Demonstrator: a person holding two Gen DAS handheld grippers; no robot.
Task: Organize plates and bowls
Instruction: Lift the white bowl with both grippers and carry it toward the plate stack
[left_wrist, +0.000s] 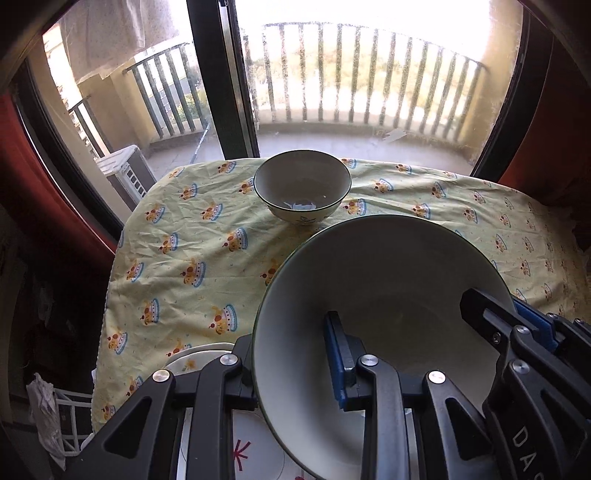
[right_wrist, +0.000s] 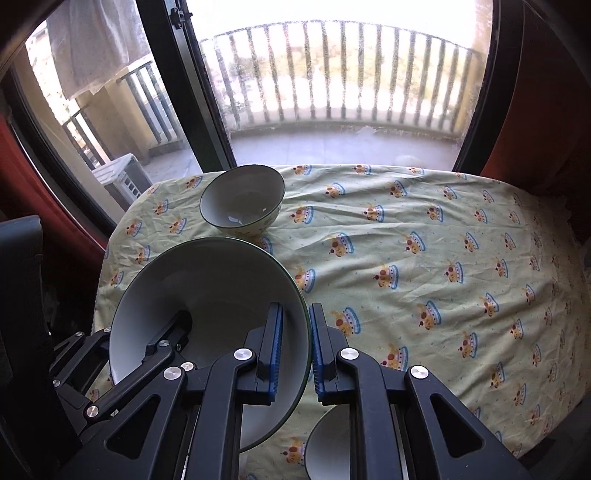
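A large grey-white bowl with a dark green rim (left_wrist: 388, 295) (right_wrist: 207, 295) hangs tilted above the yellow patterned tablecloth (left_wrist: 184, 258) (right_wrist: 443, 258). My left gripper (left_wrist: 288, 365) is shut on its left rim, one blue pad inside the bowl and the other finger outside. On the opposite rim my right gripper (right_wrist: 297, 343) is shut, the bowl wall between its blue pads. A small bowl (left_wrist: 302, 184) (right_wrist: 242, 199) stands upright at the far edge of the table. White plates (left_wrist: 195, 362) lie below the left gripper. Another bowl (right_wrist: 328, 443) sits below the right gripper, partly hidden.
A large window with a dark frame (left_wrist: 221, 81) and a balcony railing stands right behind the table. Red curtains (left_wrist: 33, 177) (right_wrist: 546, 110) hang at both sides. A white wire rack (left_wrist: 70, 424) is off the table's left edge.
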